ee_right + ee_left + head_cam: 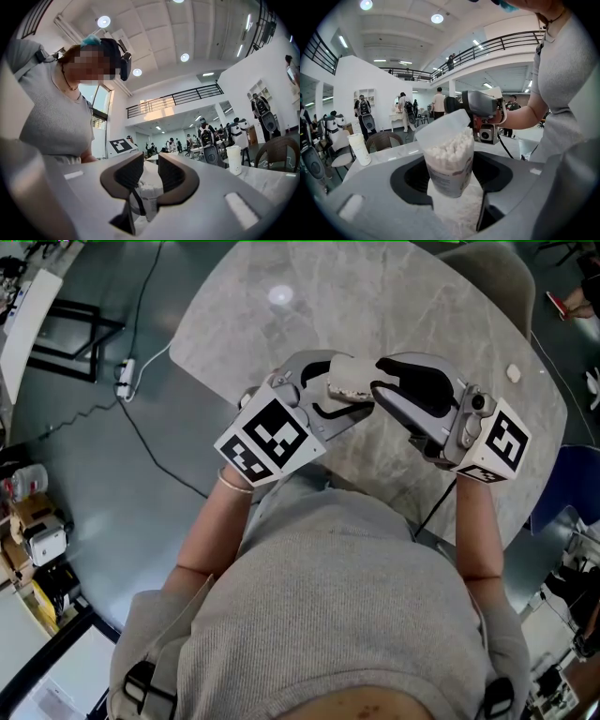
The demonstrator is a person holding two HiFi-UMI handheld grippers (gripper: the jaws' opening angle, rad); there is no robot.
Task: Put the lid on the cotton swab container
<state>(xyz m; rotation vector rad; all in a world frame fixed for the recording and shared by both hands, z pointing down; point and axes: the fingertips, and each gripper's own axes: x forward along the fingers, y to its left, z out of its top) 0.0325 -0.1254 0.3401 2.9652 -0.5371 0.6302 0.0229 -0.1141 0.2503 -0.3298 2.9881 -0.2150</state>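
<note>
One marbled table (375, 296) lies beneath two tongs. The left gripper (323, 390) clamps the single cotton swab container (450, 164), which is full and tilted. The right gripper (380, 395), facing it, pinches its one lid (443, 127), raised off the mouth.

Bright, even light falls from round ceiling lamps (437, 18). 1 lamp leaves a pale glare spot (279, 296) near the far left edge of the desk (403, 306). Shadows on the desk are soft and faint, and the floor around it looks dimmer. Both gripper views bend strongly toward the rim and have black corners. In the left gripper view the cotton swab container (450, 159) is crisp and the lid (440, 129) glows pale. The left claw (452, 177) and right claw (146, 176) blur up close.
</note>
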